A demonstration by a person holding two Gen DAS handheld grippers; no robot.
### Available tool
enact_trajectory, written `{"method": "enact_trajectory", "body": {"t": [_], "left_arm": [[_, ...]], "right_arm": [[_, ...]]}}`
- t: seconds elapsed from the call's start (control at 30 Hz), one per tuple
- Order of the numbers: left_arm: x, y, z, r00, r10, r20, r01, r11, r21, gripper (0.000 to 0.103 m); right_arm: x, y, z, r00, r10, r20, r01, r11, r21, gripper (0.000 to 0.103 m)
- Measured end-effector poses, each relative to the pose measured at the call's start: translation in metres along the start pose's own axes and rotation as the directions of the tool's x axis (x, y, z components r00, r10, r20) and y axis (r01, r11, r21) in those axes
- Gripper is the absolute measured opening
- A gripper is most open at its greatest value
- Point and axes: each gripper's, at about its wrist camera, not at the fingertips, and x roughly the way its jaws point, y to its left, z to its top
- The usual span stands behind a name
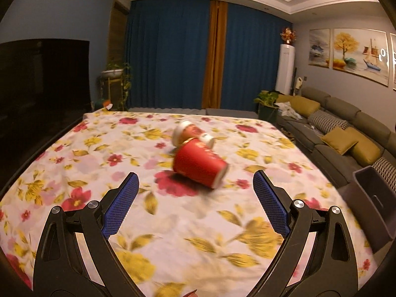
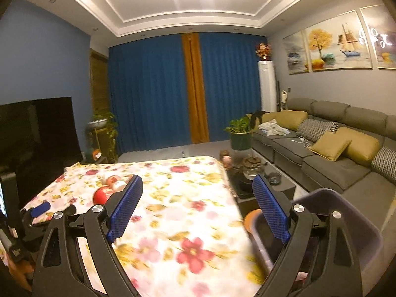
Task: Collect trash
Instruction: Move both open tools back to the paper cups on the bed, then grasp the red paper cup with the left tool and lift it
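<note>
Living room, blue curtains (image 1: 173, 54) at the back, grey sofa (image 2: 321, 148) along the right wall, table under a floral cloth (image 1: 173, 222) in the middle.

Trash on the cloth: two red paper cups, both on their sides, touching. The near red cup (image 1: 199, 167) lies dead ahead of the left gripper (image 1: 195, 182), just past the fingertips and roughly centred in the gap, rim pointing right and toward the camera. The far cup (image 1: 191, 133) sits right behind it, white rim to the left. Both are motion-blurred, print unreadable.

Left gripper: jaws spread wide, nothing between the blue pads (image 1: 123, 205), not touching either cup.

Right gripper (image 2: 198, 184): jaws also spread wide, holding nothing. It hangs over the right edge of the table, left finger above the cloth, right finger above a grey plastic bin (image 2: 346, 212) standing beside the table. Something orange (image 2: 251, 221) shows at the bin's near-left rim; can't tell what it is. In the right wrist view the same two cups show far left, well apart from this gripper, partly hidden behind its left finger.

Count: two cups, one bin, two grippers. The bin also shows at the right edge of the left wrist view, off the table's right side.

Rest: dark TV (image 1: 44, 79) on the left, four mustard cushions on the sofa.
</note>
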Motion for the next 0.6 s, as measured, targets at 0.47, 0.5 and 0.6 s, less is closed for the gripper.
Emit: {"method": "enact_trajectory", "body": {"t": [0.47, 0.5, 0.6], "left_arm": [[0.052, 0.035, 0.012, 0.998, -0.045, -0.053, 0.041, 0.997, -0.058, 0.092], [0.056, 0.034, 0.013, 0.997, -0.044, -0.067, 0.039, 0.997, -0.068, 0.092], [0.068, 0.029, 0.013, 0.993, -0.052, -0.109, 0.041, 0.995, -0.096, 0.092]], "right_arm": [[0.089, 0.057, -0.006, 0.996, 0.028, -0.087, -0.025, 0.999, 0.031, 0.087], [0.093, 0.059, -0.007, 0.996, 0.022, -0.085, -0.019, 0.999, 0.031, 0.087], [0.102, 0.060, -0.007, 0.998, -0.026, -0.055, 0.028, 0.999, 0.027, 0.087]]}}
